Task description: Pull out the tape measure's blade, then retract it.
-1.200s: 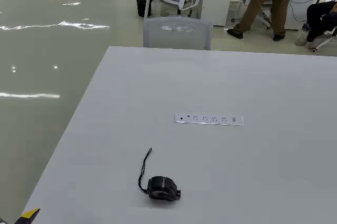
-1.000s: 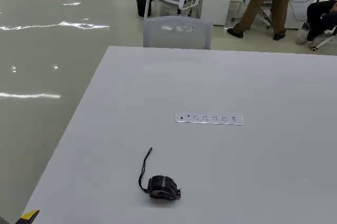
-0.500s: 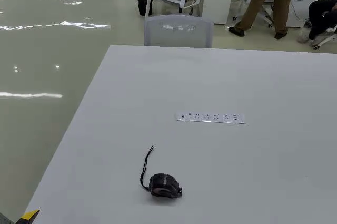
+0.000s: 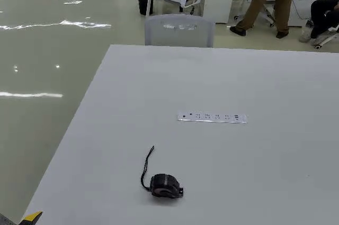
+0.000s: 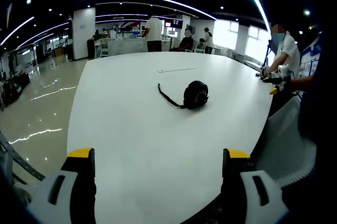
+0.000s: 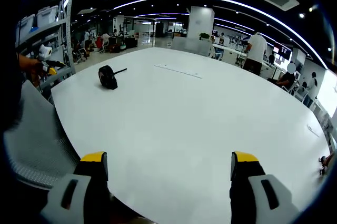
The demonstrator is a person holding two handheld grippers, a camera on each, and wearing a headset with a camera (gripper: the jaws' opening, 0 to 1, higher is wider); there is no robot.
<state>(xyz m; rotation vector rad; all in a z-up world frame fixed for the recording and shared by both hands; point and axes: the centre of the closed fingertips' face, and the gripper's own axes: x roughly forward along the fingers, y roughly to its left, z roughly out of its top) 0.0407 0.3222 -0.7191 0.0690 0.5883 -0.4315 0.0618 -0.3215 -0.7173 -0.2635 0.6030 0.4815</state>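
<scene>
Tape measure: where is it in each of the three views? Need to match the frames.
Head view: tape measure low, left of centre.
Left gripper view: tape measure just right of centre, in the upper half.
Right gripper view: tape measure upper left.
Shared landmark: the white socket strip lying beyond it, also seen in the left gripper view and the right gripper view.

**White table (image 4: 254, 77) bearing two things**

A black tape measure (image 4: 166, 186) is lying toward the table's near left corner, its dark wrist strap (image 4: 145, 167) trailing off behind it. A flat white socket strip (image 4: 212, 118) is sitting farther back, well apart.
</scene>
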